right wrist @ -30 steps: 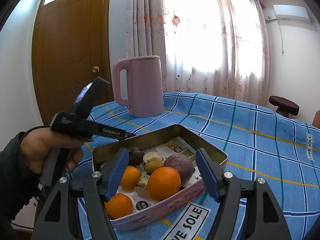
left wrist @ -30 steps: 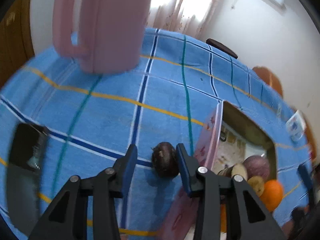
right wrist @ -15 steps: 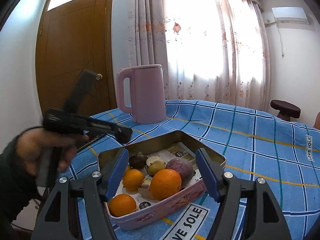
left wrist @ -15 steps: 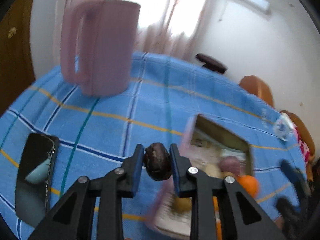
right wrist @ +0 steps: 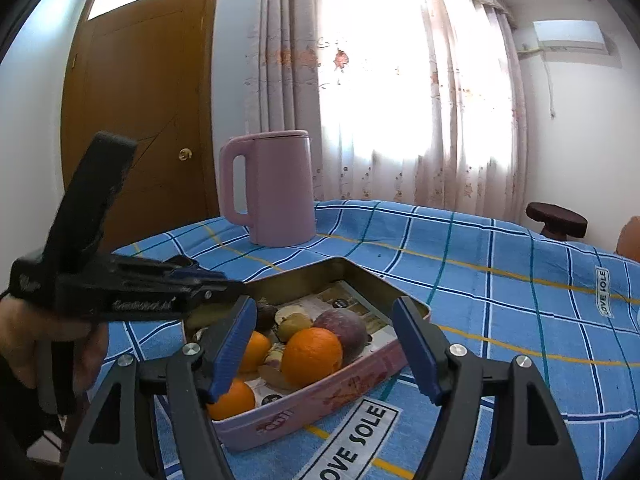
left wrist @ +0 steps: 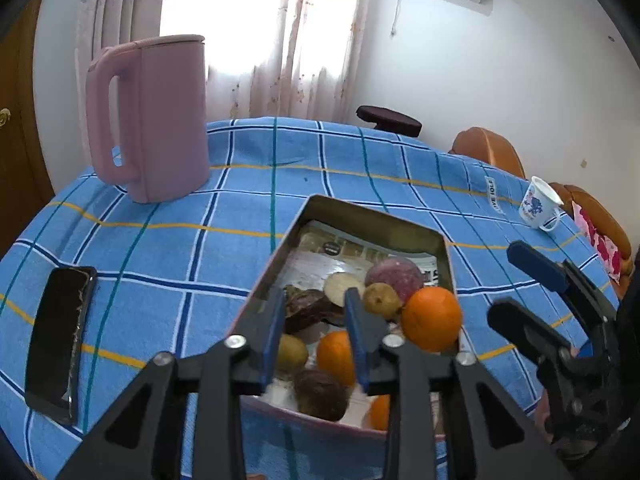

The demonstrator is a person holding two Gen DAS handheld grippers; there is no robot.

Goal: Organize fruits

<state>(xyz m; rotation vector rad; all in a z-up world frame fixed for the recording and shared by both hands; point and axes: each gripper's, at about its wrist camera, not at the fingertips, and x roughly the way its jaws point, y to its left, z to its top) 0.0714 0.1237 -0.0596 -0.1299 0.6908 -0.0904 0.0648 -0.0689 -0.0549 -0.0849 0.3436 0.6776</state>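
Two blue fingers of our left gripper (left wrist: 314, 330) stood a little apart over the near end of the tin (left wrist: 442, 246), having just been opening; the dark fruit (left wrist: 306, 308) lay in the tin between and beyond them, and we could not tell whether a pad touched it. Right of the tips sat a large orange (left wrist: 432, 318); far left lay a phone (left wrist: 58, 342), ahead-left a pink kettle (left wrist: 154, 118).

From the right wrist, our right gripper (right wrist: 324, 354) was spread wide and empty above the tin's (right wrist: 384, 286) near side, its jaws having opened slightly. Left of it the left gripper (right wrist: 224, 290) reached in over the fruit.
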